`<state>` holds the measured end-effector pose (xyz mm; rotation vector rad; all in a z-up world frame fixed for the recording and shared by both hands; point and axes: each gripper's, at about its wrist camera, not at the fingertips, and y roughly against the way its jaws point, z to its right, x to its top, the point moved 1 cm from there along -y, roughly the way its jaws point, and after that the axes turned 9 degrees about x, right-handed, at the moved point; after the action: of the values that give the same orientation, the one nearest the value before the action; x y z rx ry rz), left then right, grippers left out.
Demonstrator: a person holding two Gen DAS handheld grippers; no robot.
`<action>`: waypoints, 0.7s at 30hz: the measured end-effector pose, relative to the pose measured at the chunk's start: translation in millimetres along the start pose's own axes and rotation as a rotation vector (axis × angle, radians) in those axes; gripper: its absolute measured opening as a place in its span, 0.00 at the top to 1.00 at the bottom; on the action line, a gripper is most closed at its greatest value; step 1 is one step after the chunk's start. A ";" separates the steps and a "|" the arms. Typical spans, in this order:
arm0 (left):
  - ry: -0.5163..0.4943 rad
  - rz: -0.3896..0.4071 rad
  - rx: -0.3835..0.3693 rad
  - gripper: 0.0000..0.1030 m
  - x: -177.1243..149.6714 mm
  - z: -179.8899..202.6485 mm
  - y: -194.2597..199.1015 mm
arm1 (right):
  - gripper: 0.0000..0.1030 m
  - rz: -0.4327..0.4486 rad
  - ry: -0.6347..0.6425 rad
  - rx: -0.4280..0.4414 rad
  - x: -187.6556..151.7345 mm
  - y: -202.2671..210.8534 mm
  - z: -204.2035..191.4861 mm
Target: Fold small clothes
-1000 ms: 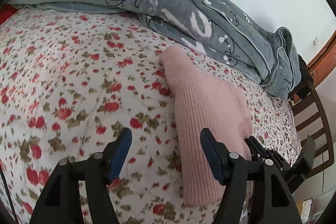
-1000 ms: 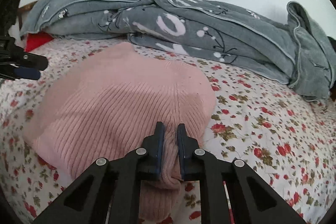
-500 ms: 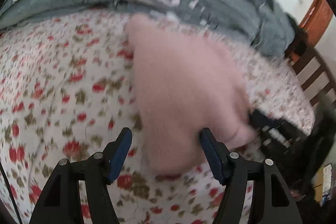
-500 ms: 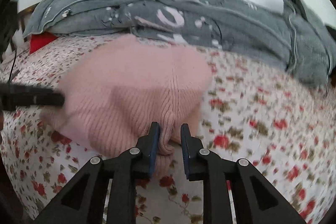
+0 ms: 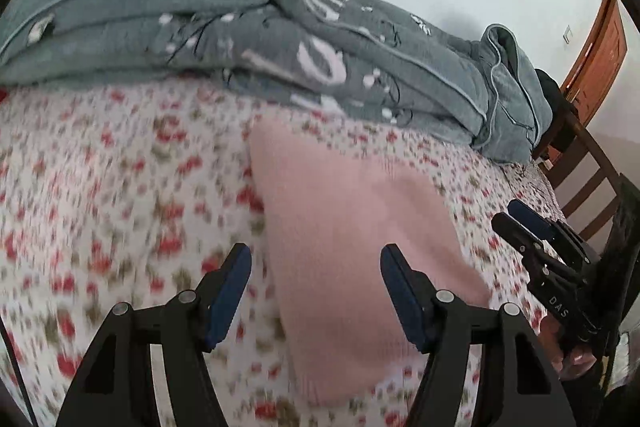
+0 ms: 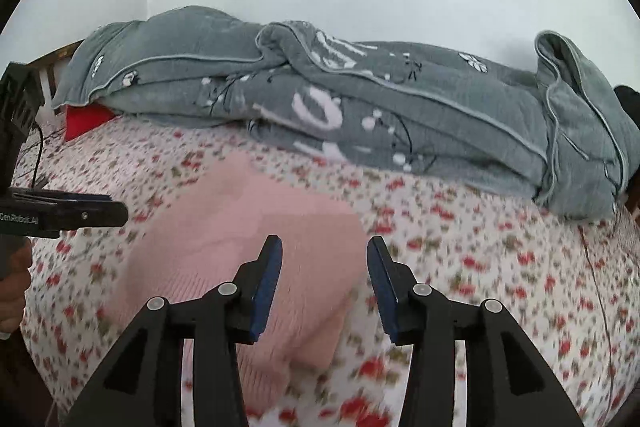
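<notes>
While the pink knit garment (image 6: 240,247) lies flat on the flowered bedsheet (image 5: 100,187), folded over itself, your right tool (image 6: 324,267) hangs above its near edge with jaws opening and nothing pinched between them. Your left tool (image 5: 316,287) is spread wide over the garment's other end, pads clear of the cloth. Behind the garment, a rumpled grey blanket (image 6: 360,107) runs along the wall, and a wooden chair (image 5: 584,163) stands beside the bed.
</notes>
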<state>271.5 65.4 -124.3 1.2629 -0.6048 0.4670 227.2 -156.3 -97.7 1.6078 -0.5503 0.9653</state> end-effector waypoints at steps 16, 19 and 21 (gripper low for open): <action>0.015 -0.116 -0.064 0.66 72.9 4.1 -140.1 | 0.82 -0.137 -0.116 0.135 9.9 -124.1 50.3; 0.058 -0.162 -0.091 0.70 67.7 -2.7 -159.9 | 0.83 -0.231 -0.129 0.102 -6.6 -152.5 56.4; 0.063 -0.158 -0.112 0.70 68.1 -3.2 -159.4 | 0.83 -0.239 -0.160 0.118 -11.7 -157.2 61.2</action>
<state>424.4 29.0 -197.4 1.1744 -0.4672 0.3352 361.0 -174.6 -199.6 1.8212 -0.4039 0.7061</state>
